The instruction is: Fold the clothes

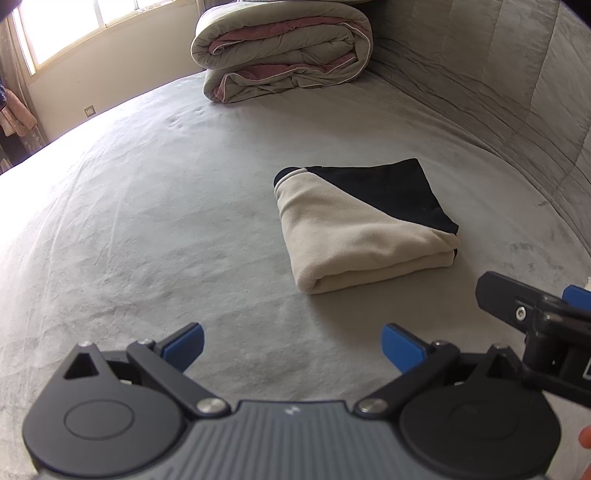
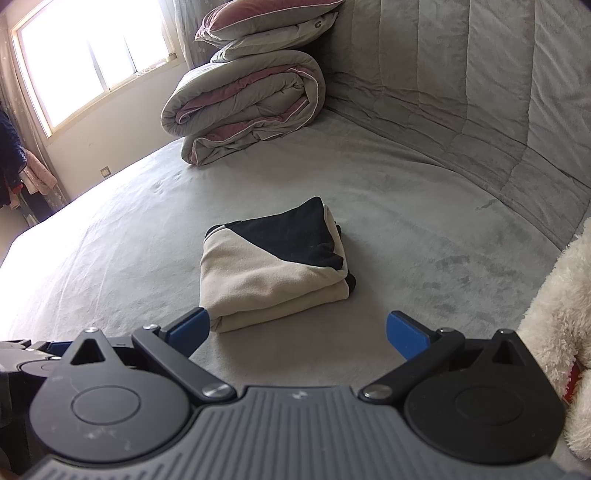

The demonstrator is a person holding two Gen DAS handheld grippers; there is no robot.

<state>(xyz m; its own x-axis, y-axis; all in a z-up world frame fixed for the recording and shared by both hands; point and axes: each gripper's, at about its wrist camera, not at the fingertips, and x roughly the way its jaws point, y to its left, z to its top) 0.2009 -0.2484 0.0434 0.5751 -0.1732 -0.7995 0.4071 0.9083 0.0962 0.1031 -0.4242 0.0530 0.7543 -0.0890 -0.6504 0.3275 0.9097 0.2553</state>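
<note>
A cream and black garment (image 1: 364, 229) lies folded into a thick square on the grey bed sheet (image 1: 147, 221). It also shows in the right wrist view (image 2: 273, 273). My left gripper (image 1: 293, 349) is open and empty, held above the sheet short of the garment and to its left. My right gripper (image 2: 297, 334) is open and empty, just short of the garment's near edge. The right gripper's body shows in the left wrist view at the right edge (image 1: 535, 325).
A rolled grey and pink duvet (image 1: 284, 51) lies at the far end of the bed, with pillows (image 2: 266, 22) on top. A padded grey headboard (image 2: 480, 92) runs along the right. A white plush toy (image 2: 561, 325) sits at the right edge. A window (image 2: 92, 55) is far left.
</note>
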